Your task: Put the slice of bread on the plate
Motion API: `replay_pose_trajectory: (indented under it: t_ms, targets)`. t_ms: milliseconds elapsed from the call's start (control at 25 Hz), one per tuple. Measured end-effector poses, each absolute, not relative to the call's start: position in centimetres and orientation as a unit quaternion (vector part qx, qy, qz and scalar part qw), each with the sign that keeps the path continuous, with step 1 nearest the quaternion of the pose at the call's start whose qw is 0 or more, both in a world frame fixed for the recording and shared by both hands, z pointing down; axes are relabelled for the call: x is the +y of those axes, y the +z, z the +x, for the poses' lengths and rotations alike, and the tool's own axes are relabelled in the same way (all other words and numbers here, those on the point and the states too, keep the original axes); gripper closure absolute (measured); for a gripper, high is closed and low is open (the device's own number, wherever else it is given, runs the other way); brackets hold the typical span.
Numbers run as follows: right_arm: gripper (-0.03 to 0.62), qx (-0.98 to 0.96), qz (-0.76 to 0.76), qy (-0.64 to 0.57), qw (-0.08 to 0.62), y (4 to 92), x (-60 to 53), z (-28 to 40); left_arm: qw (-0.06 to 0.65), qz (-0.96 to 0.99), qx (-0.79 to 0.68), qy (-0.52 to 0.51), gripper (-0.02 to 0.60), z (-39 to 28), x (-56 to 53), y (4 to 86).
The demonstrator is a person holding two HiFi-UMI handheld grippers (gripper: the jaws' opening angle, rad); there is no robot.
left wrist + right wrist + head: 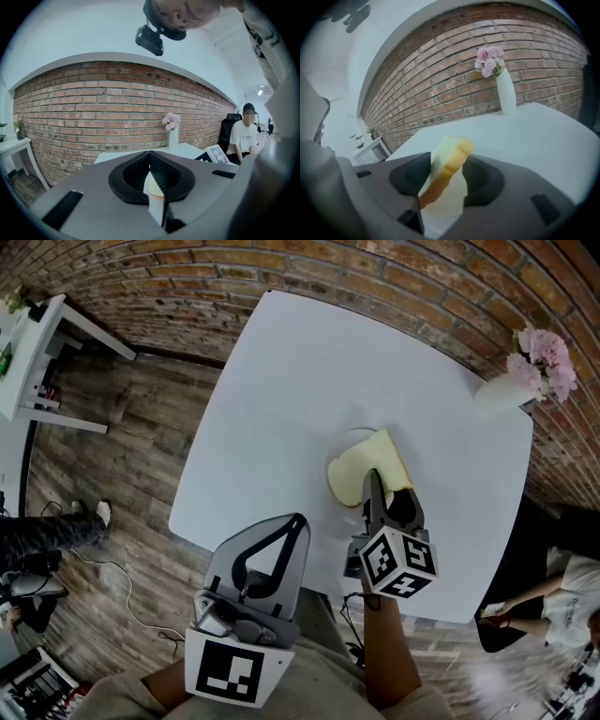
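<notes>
Left hand-held gripper [298,518] at 7 o'clock by the bench [281,381] edge, jaws together, empty. Slice of bread [367,472] tilted over the plate [349,435], white on white, mostly hidden. At 5 o'clock, right hand-held gripper [392,493], jaws apart, slice leaning between them.

A brick wall [169,277] backs a wood-plank floor [112,474] and white side table [33,352].
</notes>
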State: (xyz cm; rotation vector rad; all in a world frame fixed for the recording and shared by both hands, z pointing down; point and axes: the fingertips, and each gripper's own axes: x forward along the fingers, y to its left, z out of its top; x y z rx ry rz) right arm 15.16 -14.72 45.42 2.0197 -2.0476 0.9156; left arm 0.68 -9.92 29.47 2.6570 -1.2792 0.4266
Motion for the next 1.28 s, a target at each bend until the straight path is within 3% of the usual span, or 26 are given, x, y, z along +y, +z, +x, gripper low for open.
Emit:
replay_pose_trajectory:
  t_ms: [960, 1280]
  targets:
    - [0.264, -0.643, 0.703, 0.289, 0.096, 47.0, -14.8, 17.4, 0.088, 0.888, -0.428, 0.142, 0.572, 0.5, -10.5, 29.8]
    - [0.261, -0.639, 0.714, 0.269, 0.099, 46.4, -14.6, 17.6, 0.088, 0.889, -0.426, 0.141, 0.572, 0.2, -10.3, 29.8]
